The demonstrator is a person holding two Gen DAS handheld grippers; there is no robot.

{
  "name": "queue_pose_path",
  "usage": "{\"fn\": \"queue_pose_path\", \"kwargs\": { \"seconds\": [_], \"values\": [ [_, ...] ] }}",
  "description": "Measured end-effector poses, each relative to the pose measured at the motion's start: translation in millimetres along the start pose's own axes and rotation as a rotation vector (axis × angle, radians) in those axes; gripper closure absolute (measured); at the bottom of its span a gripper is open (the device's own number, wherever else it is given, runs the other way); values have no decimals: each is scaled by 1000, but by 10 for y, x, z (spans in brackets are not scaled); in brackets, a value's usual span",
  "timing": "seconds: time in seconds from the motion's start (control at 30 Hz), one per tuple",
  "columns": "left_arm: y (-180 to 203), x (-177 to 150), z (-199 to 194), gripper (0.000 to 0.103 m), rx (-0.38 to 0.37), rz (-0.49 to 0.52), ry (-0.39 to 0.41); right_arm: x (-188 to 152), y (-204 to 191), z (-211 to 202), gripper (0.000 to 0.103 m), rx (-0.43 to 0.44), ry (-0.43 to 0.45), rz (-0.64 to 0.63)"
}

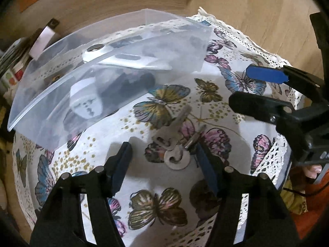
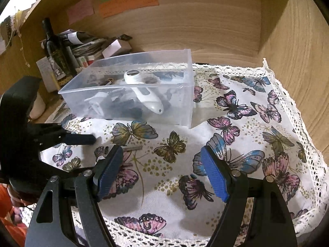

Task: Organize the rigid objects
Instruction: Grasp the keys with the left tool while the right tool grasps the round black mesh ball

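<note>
Wood-grain walls (image 2: 205, 20) enclose a butterfly-print tablecloth (image 2: 257, 123); coloured paper notes (image 2: 127, 2) stuck behind.

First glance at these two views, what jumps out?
The butterfly-print tablecloth fills both views. On it at the back left stands a clear plastic bin holding a white handheld device. Nearer, a bunch of keys lies between the open left gripper fingers.

Warm, fairly dim indoor light falls from above, laying soft grey shadows on the butterfly cloth (image 2: 236, 107) just beside the clear plastic box (image 2: 131, 94) and under the fingers (image 1: 121, 160). The box wall shows pale glare. Both fisheye views bend straight lines strongly and darken to black at the corners. Detail is soft and slightly smeared, more so in the left wrist view.
</note>
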State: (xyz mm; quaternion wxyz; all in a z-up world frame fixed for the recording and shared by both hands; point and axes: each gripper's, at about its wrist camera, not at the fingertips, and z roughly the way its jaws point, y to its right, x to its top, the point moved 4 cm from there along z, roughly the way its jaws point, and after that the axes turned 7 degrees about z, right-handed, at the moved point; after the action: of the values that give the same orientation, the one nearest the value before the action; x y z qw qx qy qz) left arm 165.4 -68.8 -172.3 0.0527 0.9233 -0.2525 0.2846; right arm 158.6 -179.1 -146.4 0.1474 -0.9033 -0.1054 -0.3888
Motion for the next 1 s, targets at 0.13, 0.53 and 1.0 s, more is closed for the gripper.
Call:
{"fn": "queue_pose_path", "kwargs": {
  "seconds": [0.13, 0.53, 1.0],
  "values": [
    [-13, 72, 42, 63, 13, -5, 14, -14, 12, -10, 28, -2, 4, 11],
    [-434, -268, -182, 92, 76, -170, 28, -125, -193, -49, 27, 52, -1, -6],
    [-574, -718, -600, 93, 151, -259, 108, -457, -744, 57, 44, 149, -53, -121]
  ]
}}
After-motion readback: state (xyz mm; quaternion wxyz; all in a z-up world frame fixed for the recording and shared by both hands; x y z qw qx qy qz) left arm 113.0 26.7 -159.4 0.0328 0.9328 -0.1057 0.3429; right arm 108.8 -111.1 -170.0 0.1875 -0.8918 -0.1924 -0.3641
